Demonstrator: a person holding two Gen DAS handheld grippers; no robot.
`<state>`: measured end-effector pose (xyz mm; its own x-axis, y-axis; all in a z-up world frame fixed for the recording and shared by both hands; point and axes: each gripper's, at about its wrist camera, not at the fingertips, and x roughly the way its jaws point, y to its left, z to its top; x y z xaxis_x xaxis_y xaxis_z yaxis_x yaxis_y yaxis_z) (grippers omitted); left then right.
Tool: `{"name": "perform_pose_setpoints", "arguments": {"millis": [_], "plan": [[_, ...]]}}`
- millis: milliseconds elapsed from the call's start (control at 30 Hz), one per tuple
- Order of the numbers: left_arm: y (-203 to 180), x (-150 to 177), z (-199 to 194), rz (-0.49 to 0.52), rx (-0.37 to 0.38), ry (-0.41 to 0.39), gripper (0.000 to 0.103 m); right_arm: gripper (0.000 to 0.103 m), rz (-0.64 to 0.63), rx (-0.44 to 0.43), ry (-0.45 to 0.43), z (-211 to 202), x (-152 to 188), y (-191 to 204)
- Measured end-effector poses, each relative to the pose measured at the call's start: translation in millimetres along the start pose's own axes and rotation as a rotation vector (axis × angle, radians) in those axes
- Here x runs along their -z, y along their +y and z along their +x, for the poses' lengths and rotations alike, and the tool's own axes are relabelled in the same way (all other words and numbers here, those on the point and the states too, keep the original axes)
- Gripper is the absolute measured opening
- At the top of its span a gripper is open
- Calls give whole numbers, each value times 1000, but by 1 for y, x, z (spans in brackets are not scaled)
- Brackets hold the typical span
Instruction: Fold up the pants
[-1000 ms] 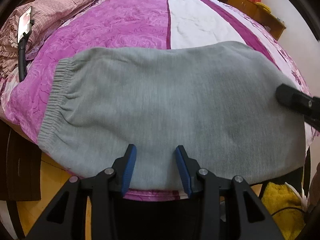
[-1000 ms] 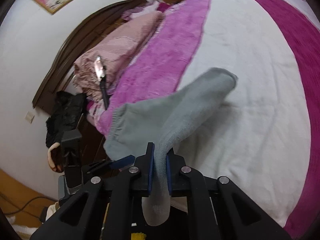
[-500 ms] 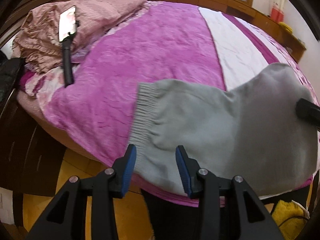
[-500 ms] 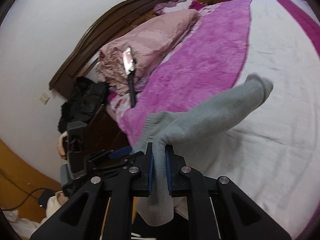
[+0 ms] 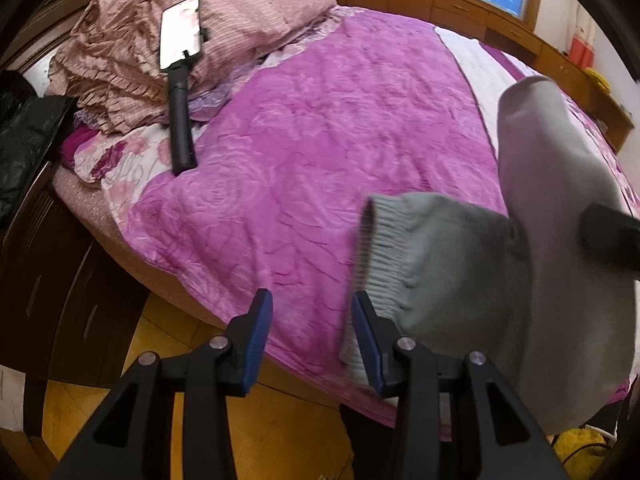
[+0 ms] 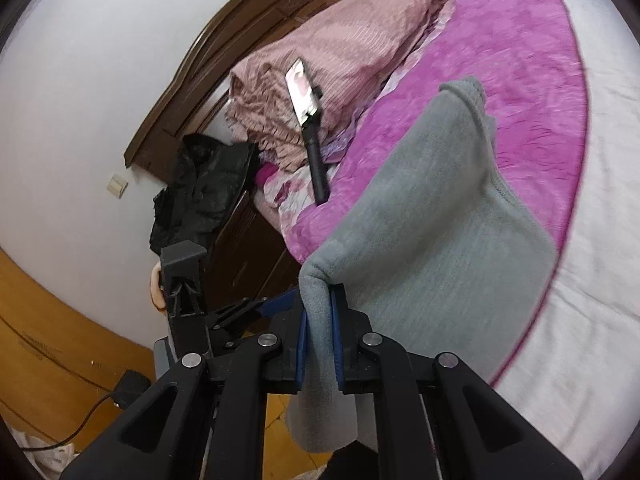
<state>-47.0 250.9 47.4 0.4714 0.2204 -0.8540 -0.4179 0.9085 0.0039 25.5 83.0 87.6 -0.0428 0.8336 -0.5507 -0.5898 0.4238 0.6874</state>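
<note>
**Grey pants pinched in the right fingers, left fingers empty beside the waistband**

Nearest the right gripper (image 6: 319, 332), the blue pads are clenched on a thick fold of the grey pants (image 6: 432, 248); a tail of cloth hangs below the fingers and the rest rises ahead of them in a soft arch before it drops onto the bed (image 6: 580, 320); the far end curls over the purple blanket (image 6: 520, 60) beyond the fingertips. The left gripper (image 5: 312, 336) stands released with nothing between its pads; the ribbed elastic waistband (image 5: 380, 248) lies just outside its right-hand finger, against or very close to it, I cannot tell which.

The cloth looks like a fleecy knit, light and limp; it should sag and bunch wherever it is unsupported, so a single pinch lets the free side droop; it is not slippery or fragile. The firmest hold is likely the ribbed waistband edge, which is thicker and gives the pads something to bite; a second hold there, level with the right pinch, would keep the fold line straight.

Farther ahead of the left fingers the plush blanket shows an embossed rose pattern; beyond it, a phone on a black stick (image 5: 180, 80) rests on a crumpled, striped pink quilt (image 5: 248, 28); a dark wooden headboard (image 6: 192, 80) curves behind.
</note>
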Motion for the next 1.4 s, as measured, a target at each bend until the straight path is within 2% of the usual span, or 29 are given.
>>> {"name": "perform_pose_setpoints", "arguments": {"millis": [267,433,600,800,933,1067,1200,1400], "plan": [[25,-2,7,-36,-15,3,43,4,-26,31,88,69,-10,2],[33,-4,4,-46,-25,-6,43,10,-32,66,116,88,-9,0],[34,-9,-6,-51,-12,-31,43,23,-45,46,102,78,-8,4],[30,-17,-14,-89,105,-35,43,27,-25,53,82,43,3,-1],[22,-21,-13,-74,140,-33,43,31,39,140,40,13,19,-25],[17,-23,-7,-122,241,-7,44,32,136,200,-6,-11,32,-53],[8,-24,-4,-101,273,-5,49,36,211,212,10,-12,37,-76],[-6,-22,20,-41,262,68,49,36,245,192,77,14,45,-87]]}}
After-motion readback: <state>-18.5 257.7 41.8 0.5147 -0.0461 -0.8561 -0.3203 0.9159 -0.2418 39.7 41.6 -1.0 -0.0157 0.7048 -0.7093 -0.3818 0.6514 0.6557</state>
